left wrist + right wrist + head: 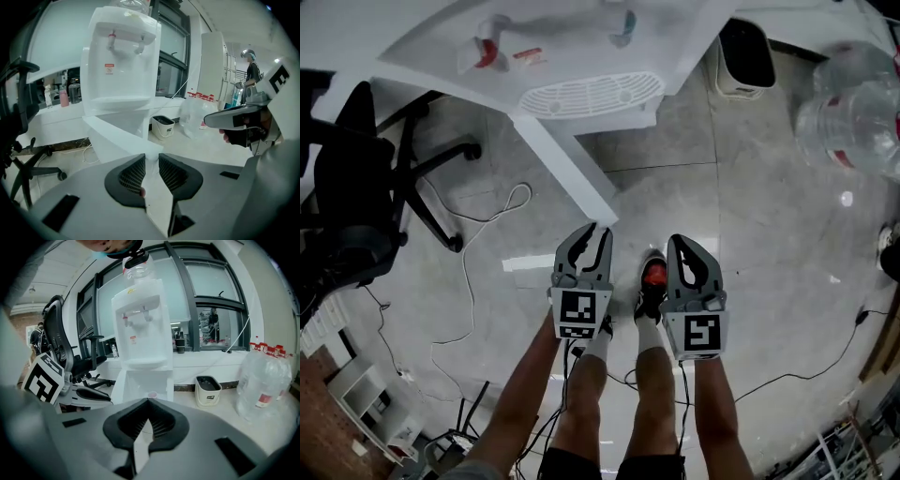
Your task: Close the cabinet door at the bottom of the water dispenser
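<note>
Door (572,164) at the foot of the water dispenser (581,56) stands wide open, its free edge just ahead of the left claw (593,231), whose jaws are narrowly apart and empty; the right claw (679,242) beside it looks closed, empty too. It seems a thin, stiff, light plastic panel on an easy hinge, so I'd judge a push on its smooth face near the free edge better than a pinch.
</note>
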Demonstrator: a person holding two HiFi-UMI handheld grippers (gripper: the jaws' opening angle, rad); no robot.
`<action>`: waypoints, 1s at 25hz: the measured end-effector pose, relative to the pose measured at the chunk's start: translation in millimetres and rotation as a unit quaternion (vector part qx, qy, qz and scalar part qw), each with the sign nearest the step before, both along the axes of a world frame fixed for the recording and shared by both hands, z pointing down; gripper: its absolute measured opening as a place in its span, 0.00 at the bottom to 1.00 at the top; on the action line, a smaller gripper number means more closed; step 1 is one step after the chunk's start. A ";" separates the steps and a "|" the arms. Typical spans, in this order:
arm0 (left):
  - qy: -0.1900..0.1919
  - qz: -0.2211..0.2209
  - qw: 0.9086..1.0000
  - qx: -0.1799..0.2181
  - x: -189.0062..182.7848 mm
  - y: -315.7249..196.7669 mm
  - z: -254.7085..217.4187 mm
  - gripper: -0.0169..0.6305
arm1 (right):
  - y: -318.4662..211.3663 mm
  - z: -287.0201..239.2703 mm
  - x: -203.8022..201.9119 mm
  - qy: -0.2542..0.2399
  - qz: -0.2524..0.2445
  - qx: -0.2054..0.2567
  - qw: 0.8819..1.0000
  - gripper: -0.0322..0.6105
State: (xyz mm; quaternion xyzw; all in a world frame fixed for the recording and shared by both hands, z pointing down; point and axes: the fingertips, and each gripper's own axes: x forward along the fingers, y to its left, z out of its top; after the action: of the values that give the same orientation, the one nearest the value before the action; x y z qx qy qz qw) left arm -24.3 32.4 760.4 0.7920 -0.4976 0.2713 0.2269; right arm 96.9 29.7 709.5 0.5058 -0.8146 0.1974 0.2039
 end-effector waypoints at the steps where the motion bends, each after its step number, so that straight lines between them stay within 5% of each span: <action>1: 0.000 0.003 1.000 0.001 4.0 -3.4 -0.7 0.19 | -2.0 -0.1 3.8 -0.001 0.004 0.000 1.000 0.08; 25: 0.000 0.042 0.999 0.021 74.3 -83.5 -4.2 0.17 | -50.8 7.2 69.5 -0.017 0.061 0.002 0.998 0.08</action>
State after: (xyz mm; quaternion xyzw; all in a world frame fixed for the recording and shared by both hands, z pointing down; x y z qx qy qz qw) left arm 50.0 -51.1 756.2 0.8167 -0.4698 0.2699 0.1987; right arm 166.3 -21.1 716.7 0.5516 -0.7860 0.2162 0.1767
